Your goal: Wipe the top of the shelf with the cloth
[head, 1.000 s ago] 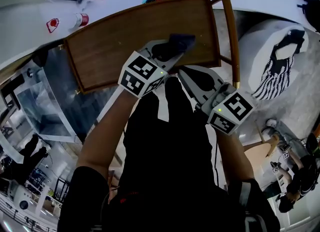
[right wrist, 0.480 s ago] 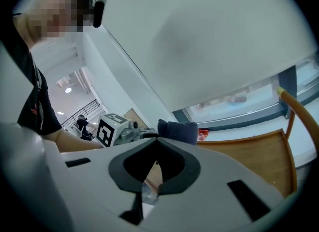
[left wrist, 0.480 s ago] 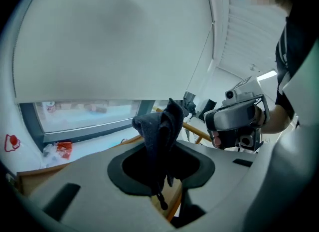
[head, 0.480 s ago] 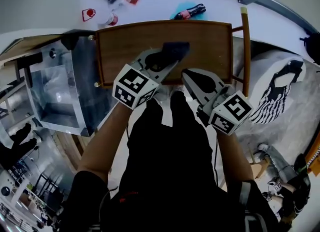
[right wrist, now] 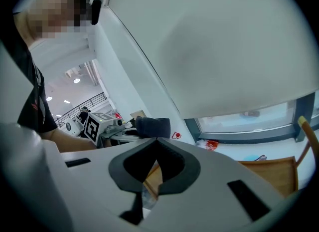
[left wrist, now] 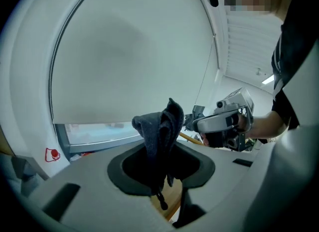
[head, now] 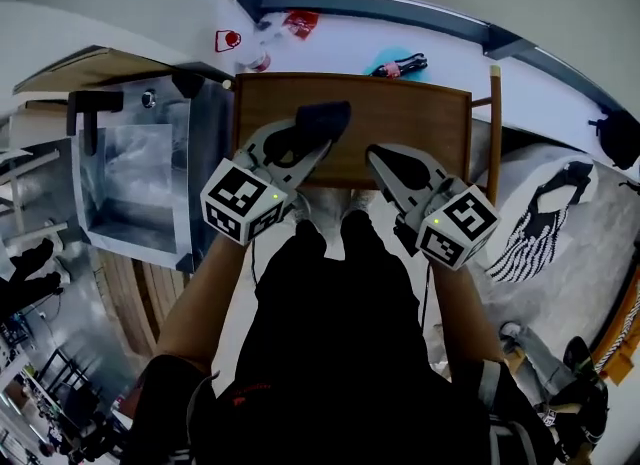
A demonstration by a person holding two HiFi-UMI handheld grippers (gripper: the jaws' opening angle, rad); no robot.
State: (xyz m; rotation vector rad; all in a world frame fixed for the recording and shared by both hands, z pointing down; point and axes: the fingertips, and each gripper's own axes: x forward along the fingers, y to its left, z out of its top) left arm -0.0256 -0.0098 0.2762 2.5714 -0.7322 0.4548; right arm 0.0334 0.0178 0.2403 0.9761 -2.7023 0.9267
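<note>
Dark cloth (left wrist: 159, 125), L gripper (head: 313, 134) (over shelf (head: 422, 119))

- A large, bright indoor hall, more a lab or recording studio than a home.
- Ceiling lights (right wrist: 76, 81) and a gallery railing (right wrist: 92, 100) show beyond the white wall.
- A steel cabinet (head: 130, 183) and a wooden shelf (head: 400, 113) stand side by side like staged props.
- Other people (head: 30, 278) stand around the edges.
</note>
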